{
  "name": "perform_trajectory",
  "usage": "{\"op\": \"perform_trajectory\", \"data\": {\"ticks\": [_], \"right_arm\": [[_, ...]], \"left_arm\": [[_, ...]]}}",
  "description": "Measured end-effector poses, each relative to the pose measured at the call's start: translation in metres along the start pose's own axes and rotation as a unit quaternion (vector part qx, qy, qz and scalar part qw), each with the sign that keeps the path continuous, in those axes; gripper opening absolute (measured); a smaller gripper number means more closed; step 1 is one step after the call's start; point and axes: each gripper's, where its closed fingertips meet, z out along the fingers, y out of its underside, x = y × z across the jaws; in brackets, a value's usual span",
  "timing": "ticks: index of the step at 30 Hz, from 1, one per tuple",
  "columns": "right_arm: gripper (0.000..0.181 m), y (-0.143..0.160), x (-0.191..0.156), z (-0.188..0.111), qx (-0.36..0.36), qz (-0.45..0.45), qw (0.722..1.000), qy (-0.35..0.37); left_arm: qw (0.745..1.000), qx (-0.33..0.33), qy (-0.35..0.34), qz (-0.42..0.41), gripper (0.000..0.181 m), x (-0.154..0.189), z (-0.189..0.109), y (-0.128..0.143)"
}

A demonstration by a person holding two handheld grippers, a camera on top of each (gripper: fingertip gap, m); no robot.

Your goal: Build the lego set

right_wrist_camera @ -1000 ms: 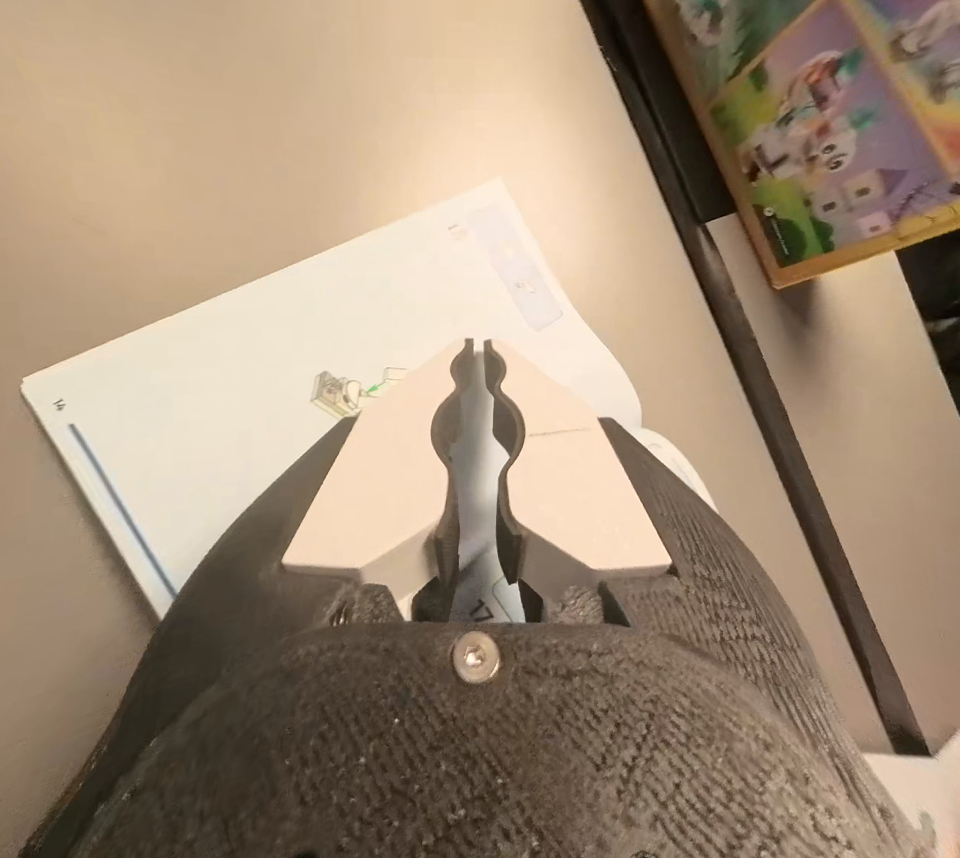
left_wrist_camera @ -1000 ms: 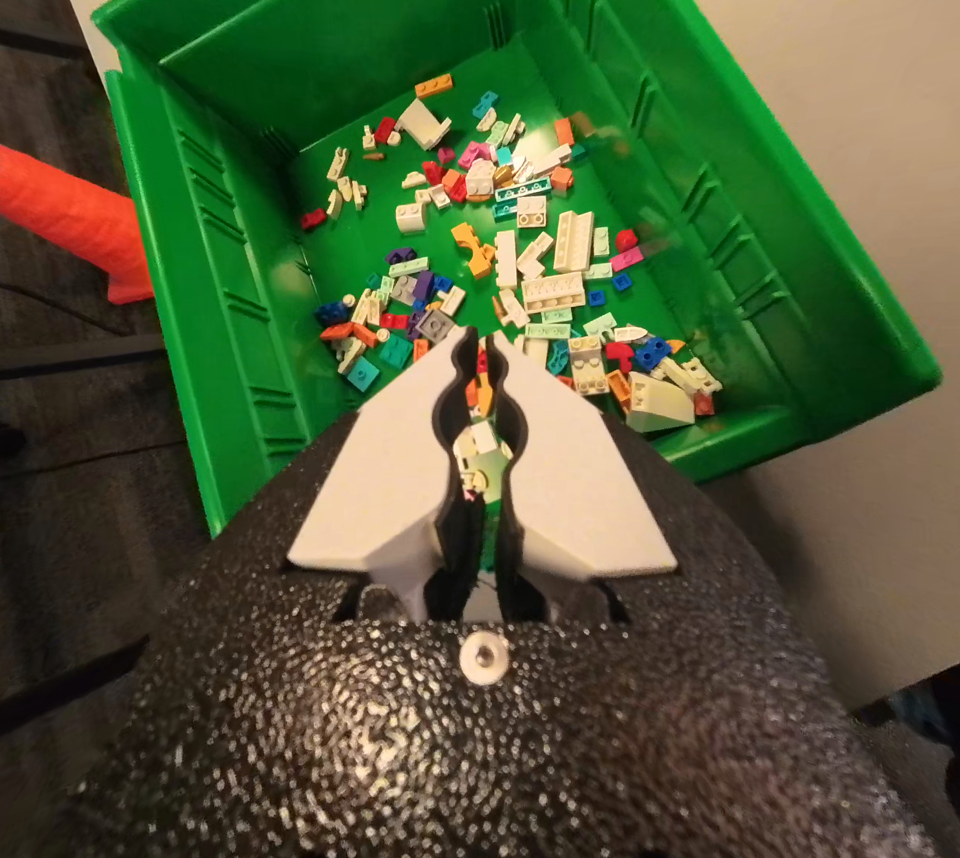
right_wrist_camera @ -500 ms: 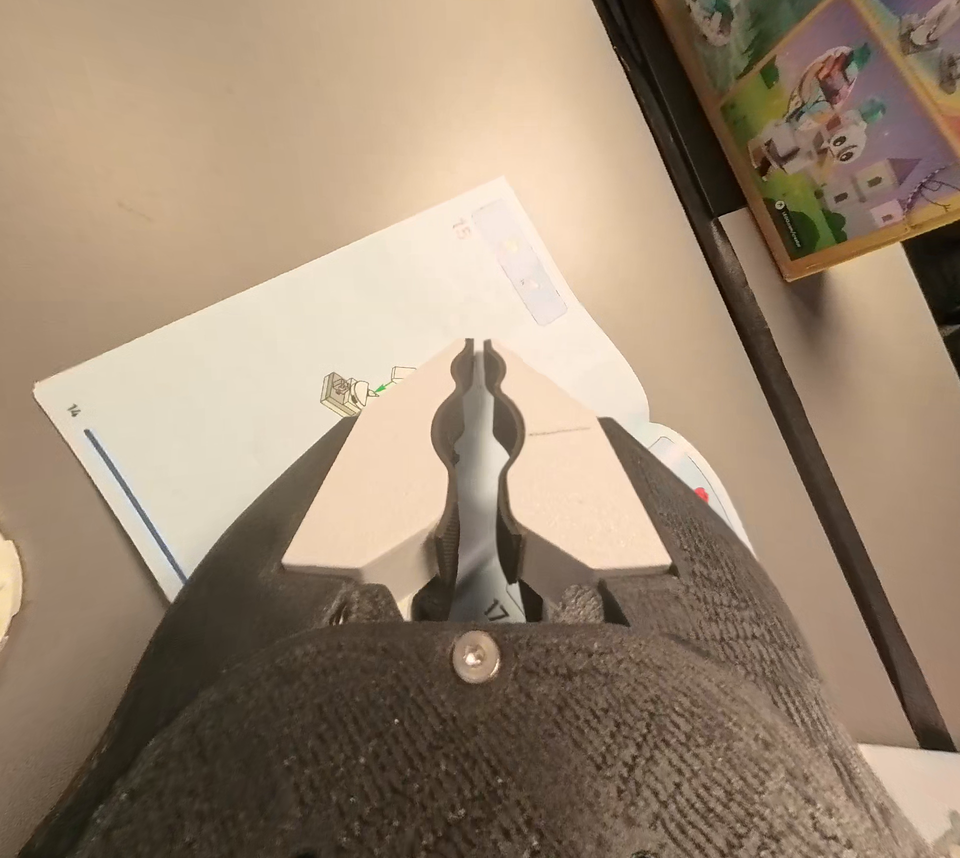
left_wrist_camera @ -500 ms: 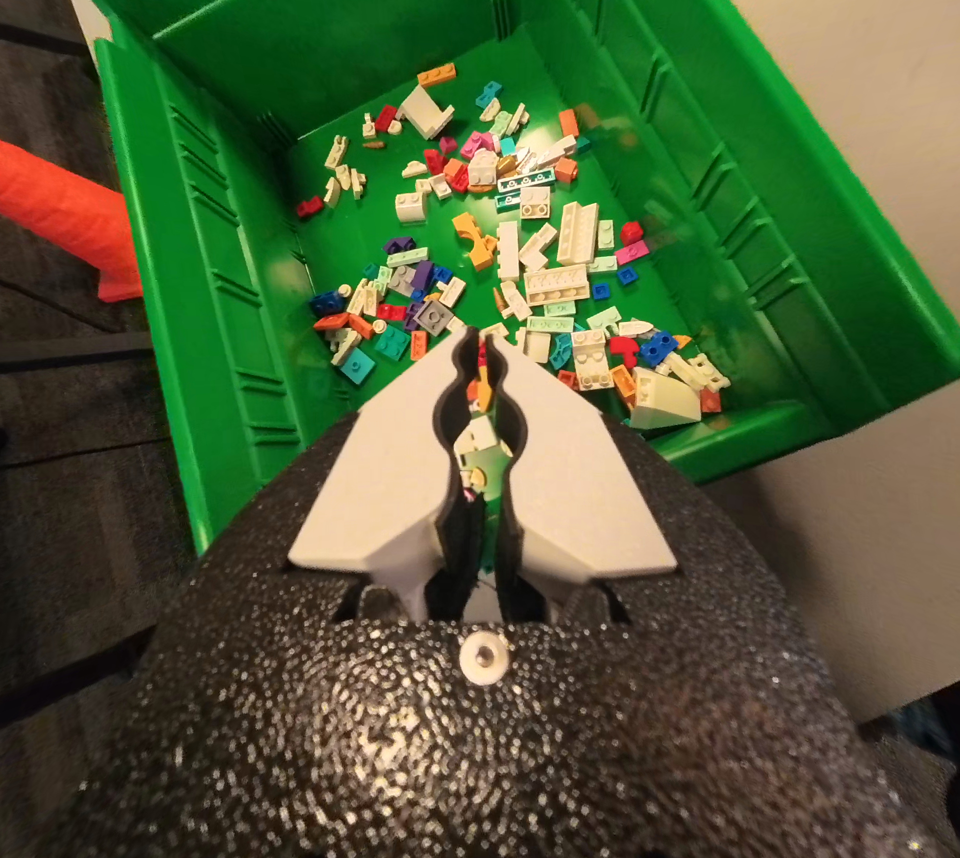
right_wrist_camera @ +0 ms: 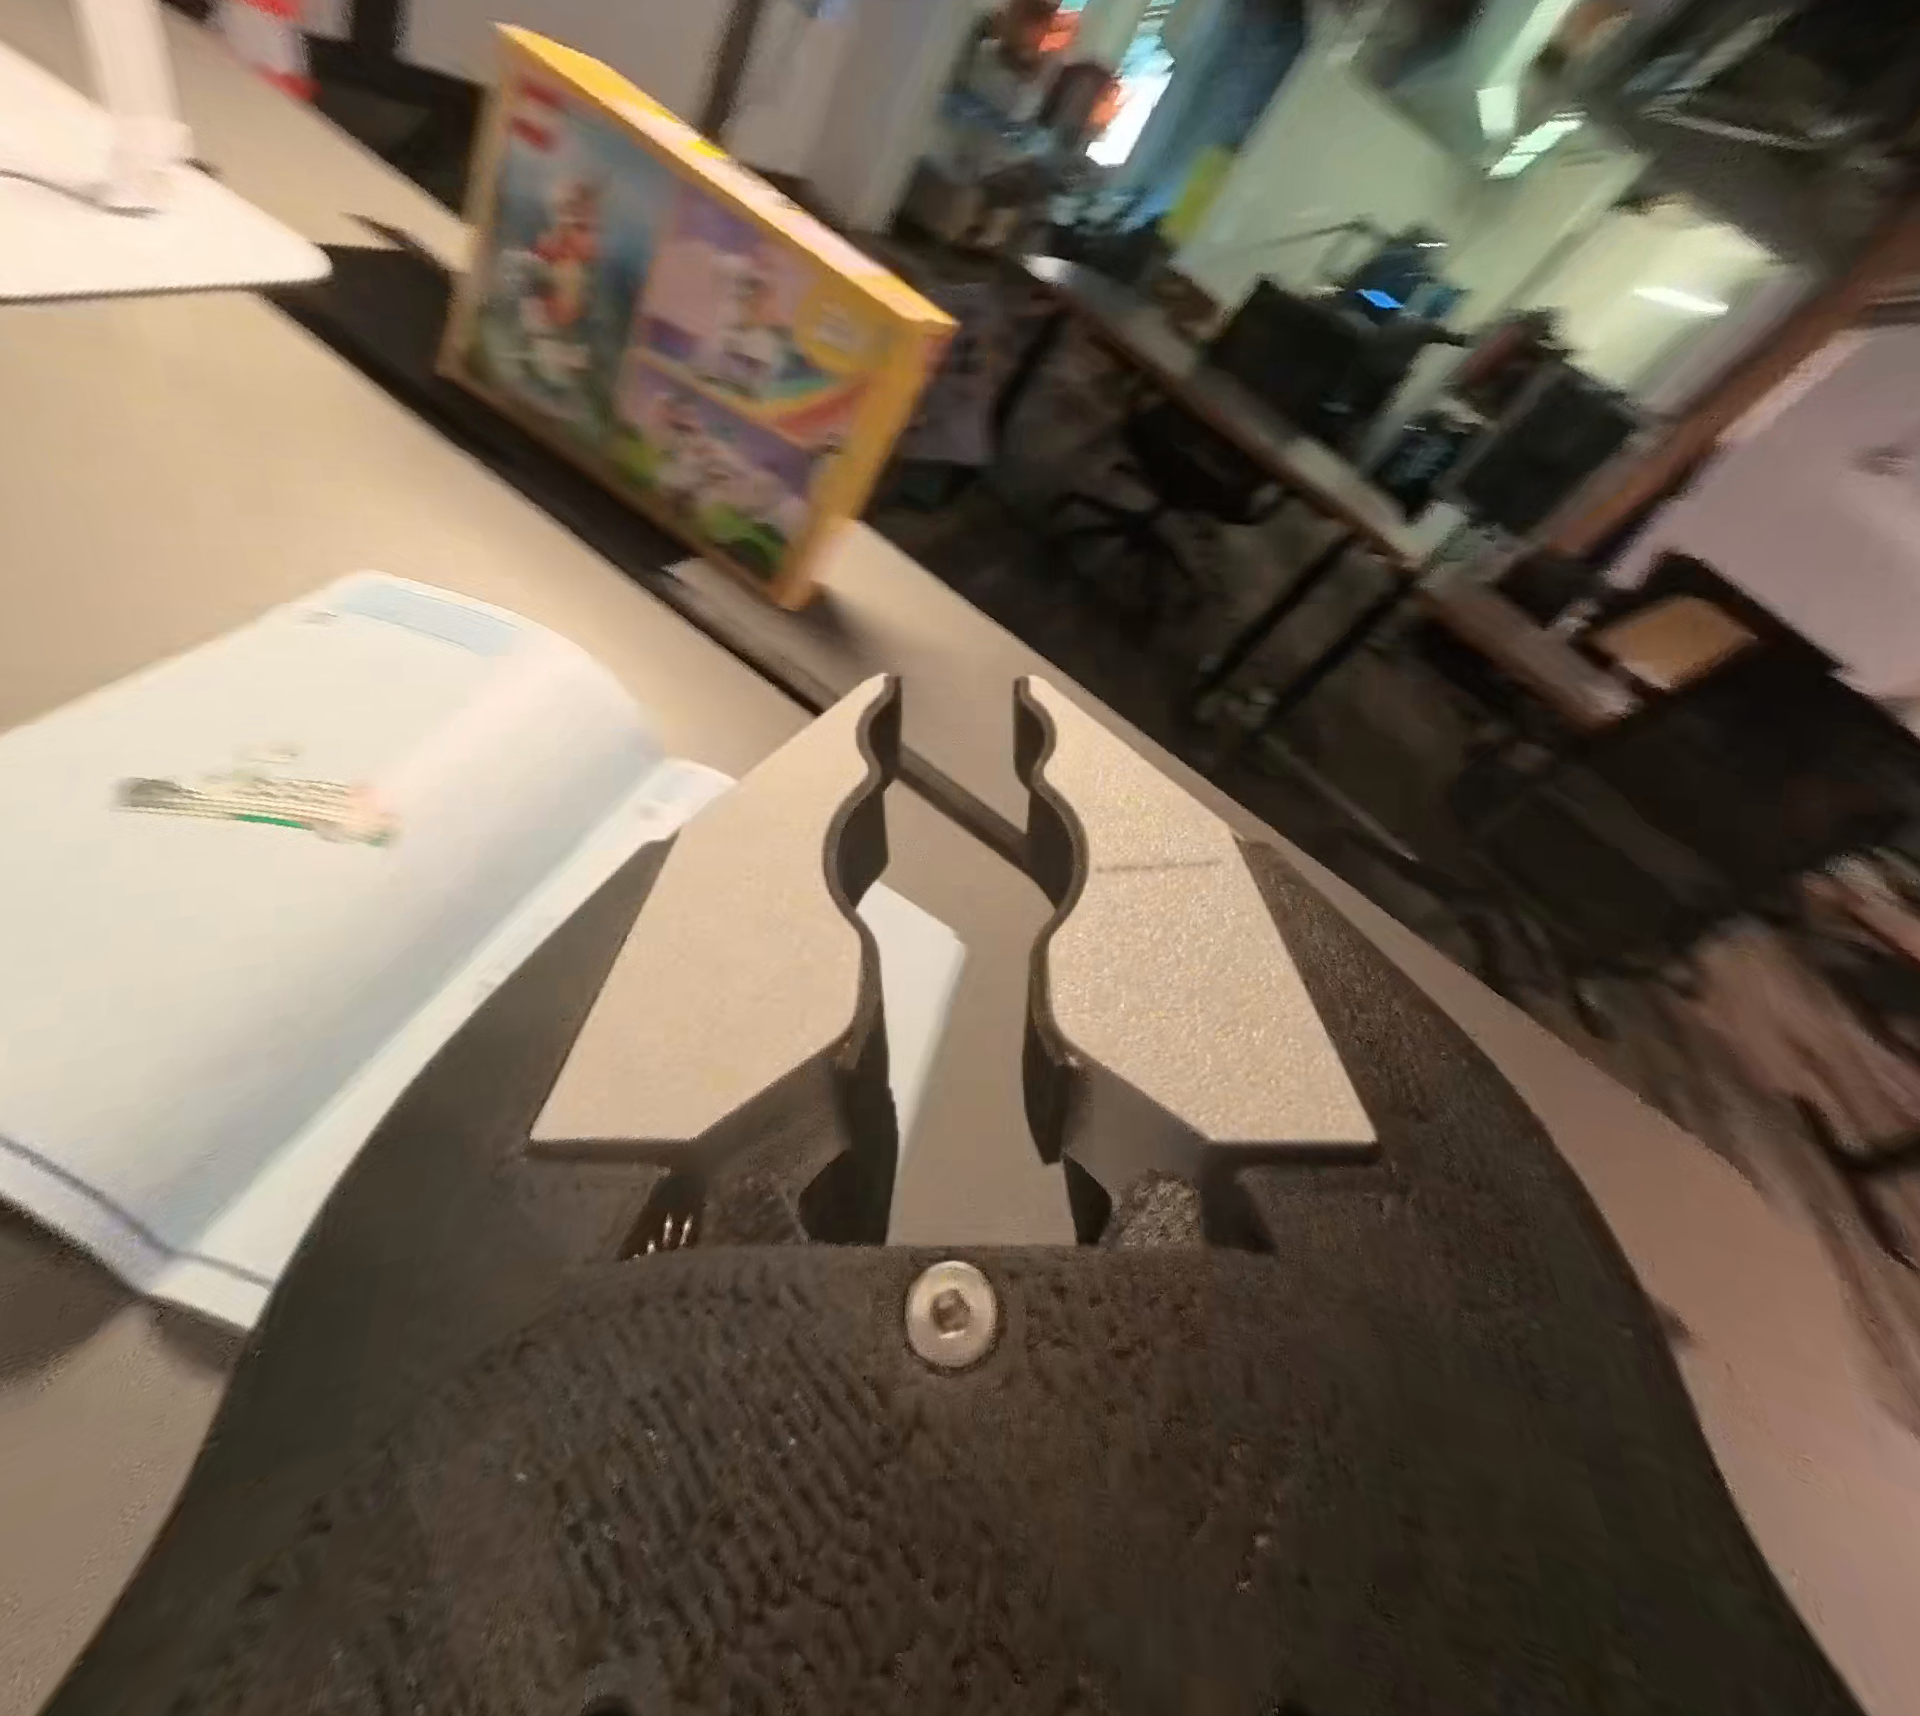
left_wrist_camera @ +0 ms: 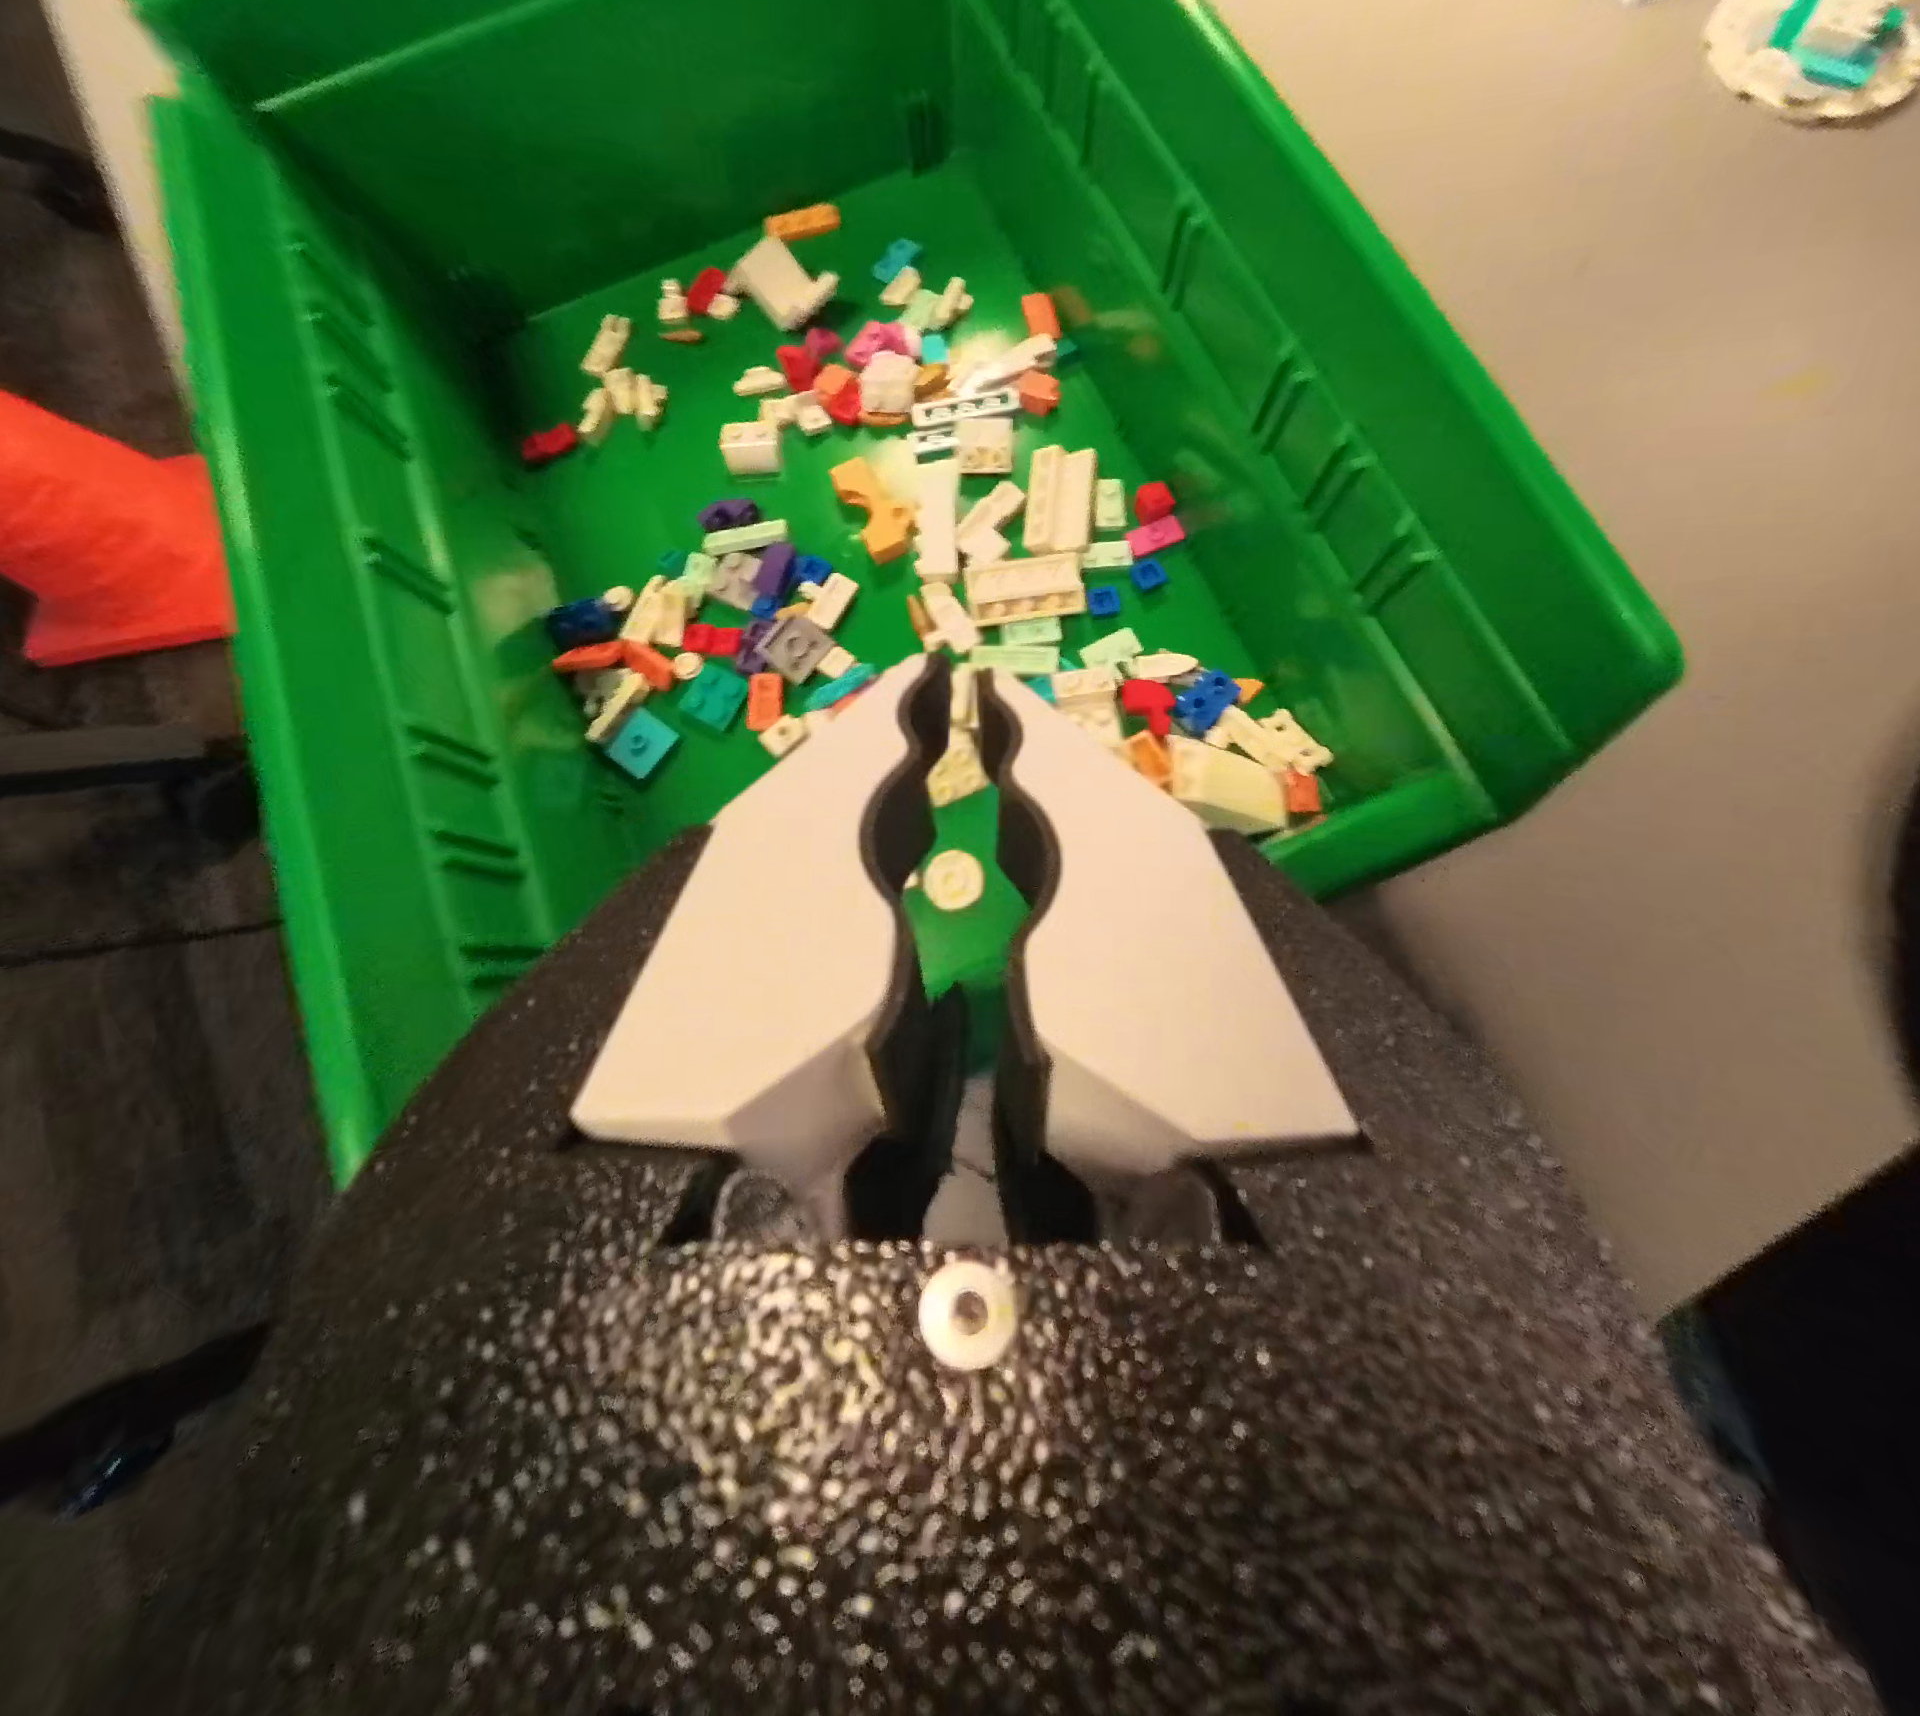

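Observation:
A green bin (left_wrist_camera: 343, 586) holds several loose lego pieces (left_wrist_camera: 935, 523) in white, orange, blue, red and teal. My left gripper (left_wrist_camera: 954, 674) hangs over the bin's near end, above the pieces, with its jaws together and nothing between them. A small teal and white partial build (left_wrist_camera: 1818, 35) sits on a round cream plate on the table, right of the bin. My right gripper (right_wrist_camera: 956, 690) is open and empty, tilted up above the table edge. The open instruction booklet (right_wrist_camera: 260, 835) lies to its left. The view is motion-blurred.
The yellow lego box (right_wrist_camera: 675, 378) stands on the table beyond the booklet. A white stand base (right_wrist_camera: 125, 232) is at the far left. An orange cone (left_wrist_camera: 94, 544) lies on the floor left of the bin. Desks and chairs fill the room behind. Left tips to right tips: about 55 cm. My left gripper's tips are some 40 cm from the white stand base (right_wrist_camera: 125, 232).
My right gripper has opened and swung up from facing the booklet to facing across the table. My left gripper has drawn back slightly over the bin, so the partial build now shows.

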Motion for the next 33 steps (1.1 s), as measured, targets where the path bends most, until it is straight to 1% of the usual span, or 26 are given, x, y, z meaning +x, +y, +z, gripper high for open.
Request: {"op": "perform_trajectory", "data": {"ticks": [2, 5, 8, 11, 15, 16, 19, 22, 24, 26, 28, 31, 33], "right_arm": [[0.019, 0.016, 0.024, -0.023, 0.005, 0.005, 0.998, 0.06], [0.015, 0.038, 0.04, -0.056, 0.012, -0.018, 0.991, 0.129], [0.015, 0.058, 0.045, -0.08, -0.01, -0.054, 0.982, 0.179], [0.015, 0.07, 0.047, -0.094, -0.019, -0.05, 0.976, 0.21], [0.016, 0.083, 0.047, -0.101, -0.031, -0.035, 0.973, 0.226], [0.016, 0.084, 0.048, -0.101, -0.032, -0.036, 0.973, 0.227], [0.016, 0.084, 0.047, -0.101, -0.032, -0.036, 0.973, 0.227], [0.016, 0.086, 0.048, -0.102, -0.035, -0.034, 0.972, 0.229], [0.016, 0.086, 0.048, -0.102, -0.035, -0.031, 0.972, 0.23], [0.016, 0.088, 0.048, -0.101, -0.04, -0.031, 0.972, 0.229], [0.016, 0.088, 0.047, -0.1, -0.042, -0.035, 0.973, 0.226], [0.016, 0.088, 0.045, -0.099, -0.044, -0.039, 0.973, 0.222], [0.016, 0.088, 0.045, -0.099, -0.043, -0.038, 0.973, 0.223]], "left_arm": [[0.998, -0.016, 0.052, 0.007, 0.002, 0.015, 0.006, -0.002], [0.992, -0.043, 0.117, 0.028, 0.0, 0.03, 0.019, -0.005], [0.982, -0.111, 0.129, 0.076, 0.0, 0.028, 0.032, 0.008], [0.972, -0.163, 0.144, 0.093, 0.002, 0.027, 0.042, 0.018], [0.948, -0.169, 0.217, 0.16, 0.003, 0.048, 0.047, 0.023], [0.945, -0.173, 0.224, 0.166, 0.003, 0.048, 0.049, 0.024], [0.939, -0.2, 0.221, 0.175, 0.002, 0.041, 0.054, 0.029], [0.939, -0.203, 0.213, 0.18, 0.002, 0.035, 0.055, 0.027], [0.938, -0.19, 0.231, 0.173, 0.004, 0.04, 0.054, 0.023], [0.933, -0.175, 0.265, 0.17, 0.005, 0.052, 0.053, 0.02], [0.925, -0.176, 0.284, 0.182, 0.009, 0.06, 0.054, 0.023], [0.917, -0.197, 0.282, 0.201, 0.015, 0.061, 0.059, 0.031], [0.916, -0.2, 0.284, 0.2, 0.018, 0.061, 0.061, 0.032]]}}
